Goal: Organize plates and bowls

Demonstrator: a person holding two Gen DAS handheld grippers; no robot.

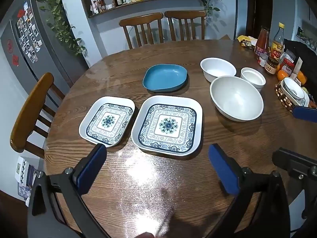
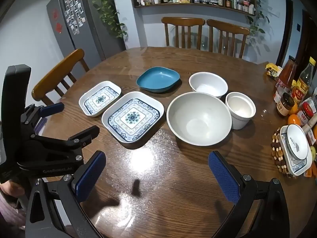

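Observation:
On the round wooden table [image 1: 138, 188] lie a small patterned square plate [image 1: 108, 120], a larger patterned square plate [image 1: 168, 125] and a blue dish [image 1: 164, 77]. To the right stand a large grey bowl [image 1: 236, 98], a white bowl [image 1: 218, 68] and a small white cup-bowl [image 1: 253, 77]. The same pieces show in the right wrist view: small plate [image 2: 99, 98], large plate [image 2: 133, 117], blue dish [image 2: 158, 78], grey bowl [image 2: 198, 118], white bowl [image 2: 208, 84], small bowl [image 2: 240, 110]. My left gripper [image 1: 157, 168] and right gripper [image 2: 157, 175] are both open and empty, above the table's near side.
Bottles and jars [image 1: 269, 47] crowd the table's right edge, with oranges and a bowl on a plate on a beaded mat [image 2: 293, 148]. Wooden chairs [image 1: 162, 29] stand at the far side and one chair [image 1: 29, 111] at the left. A fridge [image 1: 25, 39] is behind it.

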